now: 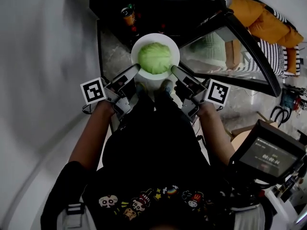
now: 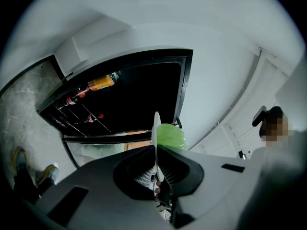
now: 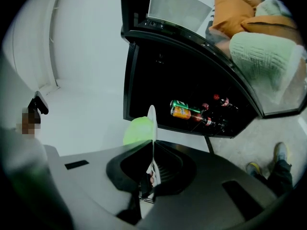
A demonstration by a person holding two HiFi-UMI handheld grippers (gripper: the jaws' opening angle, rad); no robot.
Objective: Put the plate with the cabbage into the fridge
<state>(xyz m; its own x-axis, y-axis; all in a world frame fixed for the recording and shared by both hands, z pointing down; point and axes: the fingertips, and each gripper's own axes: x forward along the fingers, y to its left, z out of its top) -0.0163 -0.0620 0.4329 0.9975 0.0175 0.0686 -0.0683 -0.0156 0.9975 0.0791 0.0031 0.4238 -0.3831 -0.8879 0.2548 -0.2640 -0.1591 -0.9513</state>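
Two grippers: both are clamped on one plate, at opposite sides of its rim.
Left gripper (image 1: 135,70): jaws pinched onto the plate's left rim; in its own view the rim runs edge-on between them.
Plate (image 1: 154,36): white and round, held in the air in front of the person, just short of the fridge opening. Not yet inside.
Cabbage (image 1: 155,57): pale green and rounded, sitting mid-plate and filling most of it. Nothing visibly holds it in place.
Fridge (image 1: 163,6): low, with a dark interior. Cans and bottles (image 1: 128,14) lie on a shelf at its left side. Which shelf has room I cannot tell.
Right gripper (image 1: 174,70): jaws pinched onto the right rim, with the rim edge-on between them as on the left.
Door (image 1: 225,47): glass, swung open to the right, clear of the plate.
Handling, plate: stiff, smooth and probably breakable. The thin rim gives the jaws little purchase, so it could slip if one side slackens.
Handling, cabbage: looks light to moderate in weight, and it is round, so it could roll if the plate tilts.
Hold: the two rim grips opposite each other suit the load. Keep the plate level and both sides moving together.
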